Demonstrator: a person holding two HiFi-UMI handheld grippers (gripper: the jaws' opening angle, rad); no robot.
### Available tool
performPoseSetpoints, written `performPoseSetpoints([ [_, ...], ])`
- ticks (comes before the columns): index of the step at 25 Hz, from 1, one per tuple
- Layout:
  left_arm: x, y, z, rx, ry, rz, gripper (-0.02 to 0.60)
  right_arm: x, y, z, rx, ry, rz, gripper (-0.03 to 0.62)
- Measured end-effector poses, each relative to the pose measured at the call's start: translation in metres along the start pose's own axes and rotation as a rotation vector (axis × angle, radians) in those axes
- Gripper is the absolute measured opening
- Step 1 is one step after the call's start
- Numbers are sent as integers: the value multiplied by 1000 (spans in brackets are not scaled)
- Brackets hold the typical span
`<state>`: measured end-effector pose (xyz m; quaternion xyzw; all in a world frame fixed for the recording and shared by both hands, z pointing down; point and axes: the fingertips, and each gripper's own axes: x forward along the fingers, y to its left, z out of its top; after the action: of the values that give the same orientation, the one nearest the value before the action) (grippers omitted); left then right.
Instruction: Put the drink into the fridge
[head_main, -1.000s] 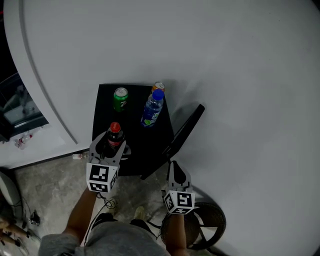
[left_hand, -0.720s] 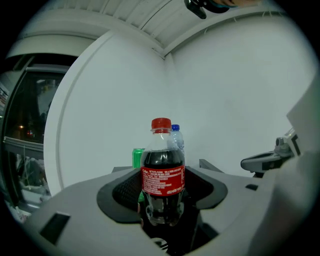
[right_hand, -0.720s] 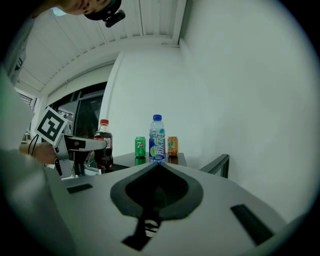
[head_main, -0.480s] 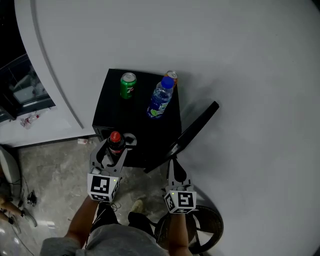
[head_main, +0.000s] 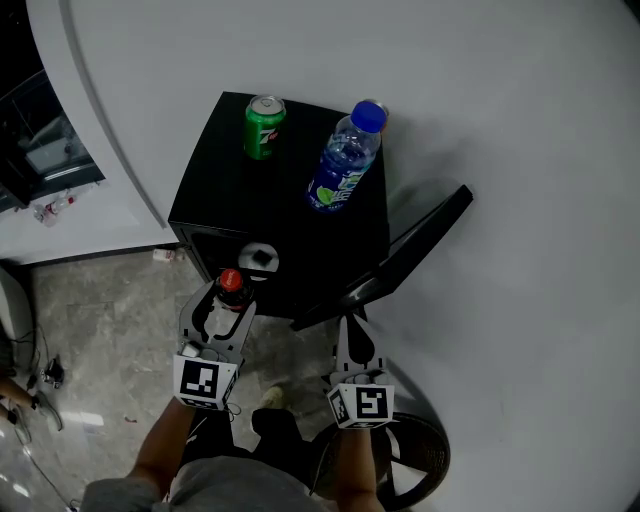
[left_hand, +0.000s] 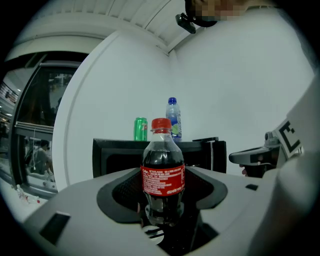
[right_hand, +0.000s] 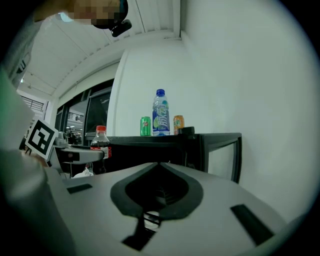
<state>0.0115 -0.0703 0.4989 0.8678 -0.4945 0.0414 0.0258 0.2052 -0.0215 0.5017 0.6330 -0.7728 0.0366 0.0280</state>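
Observation:
My left gripper (head_main: 222, 303) is shut on a cola bottle (head_main: 231, 289) with a red cap and red label, held upright just in front of the black mini fridge (head_main: 215, 170). In the left gripper view the cola bottle (left_hand: 162, 172) stands between the pads, facing the fridge's dark front (left_hand: 120, 155). The fridge door (head_main: 405, 260) hangs open to the right. My right gripper (head_main: 352, 333) is shut and empty, just below the door's lower edge. From the right gripper view the open door (right_hand: 222, 150) stands ahead to the right.
On the fridge top stand a green can (head_main: 264, 126), a blue-capped water bottle (head_main: 345, 160) and an orange can (right_hand: 178, 124). A white curved wall rises behind. A round black stool (head_main: 420, 455) sits by my right arm. Glass panels (head_main: 40, 150) are at left.
The left gripper has carried the cola bottle off the fridge's top edge and down in front of the fridge. The right gripper has stayed by the door.

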Motion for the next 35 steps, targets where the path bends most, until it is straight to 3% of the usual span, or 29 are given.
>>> performPoseSetpoints([
  [6,19,2,-59,10,21,-9,272,11,-7,-48,6,6,0,25],
  [24,83,27,-176,4,12,-9,272,66,3,-161,34,-22,19,25],
  [35,116,54,-210,4,-8,22,272,107,19,-190,51,-42,63,25],
])
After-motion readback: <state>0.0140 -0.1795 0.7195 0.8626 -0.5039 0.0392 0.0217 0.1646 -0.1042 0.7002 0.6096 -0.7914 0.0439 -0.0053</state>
